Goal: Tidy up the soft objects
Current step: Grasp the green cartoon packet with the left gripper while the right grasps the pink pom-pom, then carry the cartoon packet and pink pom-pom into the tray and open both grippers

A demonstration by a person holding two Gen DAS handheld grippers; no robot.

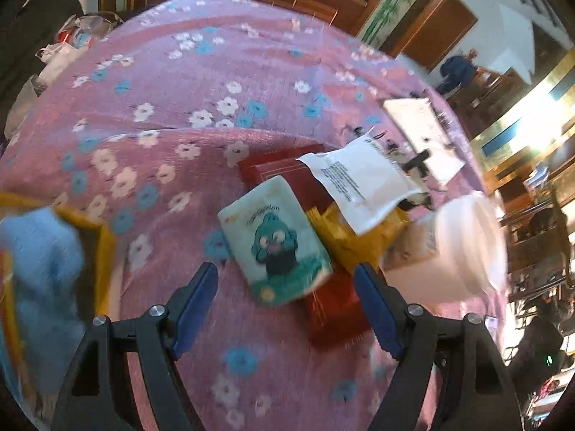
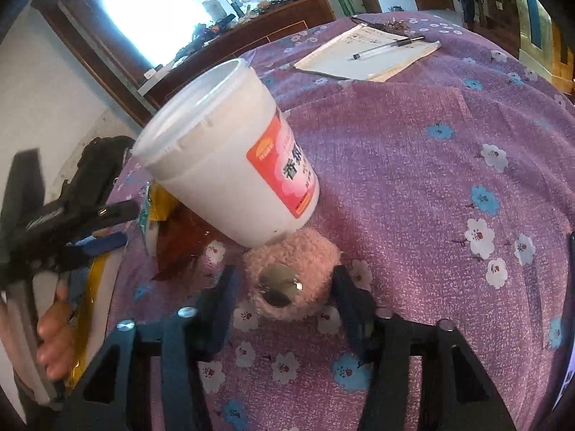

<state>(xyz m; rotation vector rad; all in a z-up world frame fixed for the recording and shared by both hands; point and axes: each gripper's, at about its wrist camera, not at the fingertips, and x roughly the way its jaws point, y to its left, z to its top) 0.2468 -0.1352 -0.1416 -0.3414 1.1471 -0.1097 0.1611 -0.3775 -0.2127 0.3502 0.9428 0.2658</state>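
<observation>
My left gripper (image 1: 285,269) is open over the pink flowered cloth, and a pale green tissue pack (image 1: 275,240) with a cartoon figure lies between its blue fingertips, untouched. My right gripper (image 2: 285,276) is open around a small pink plush (image 2: 309,251) with a shiny metal disc on it; the fingers stand close on both sides and the plush looks unsqueezed. A white plastic tub (image 2: 222,151) with a red label leans tilted, its base against the plush. At the left a blue fluffy item (image 1: 39,262) lies in a yellow-rimmed box.
Beside the tissue pack lie a red packet (image 1: 334,309), a yellow packet (image 1: 352,240) and a white printed sachet (image 1: 363,183). A notebook (image 2: 366,57) with a pen rests further back. The white tub (image 1: 456,248) stands right of them. A hand (image 2: 54,327) holds the left gripper.
</observation>
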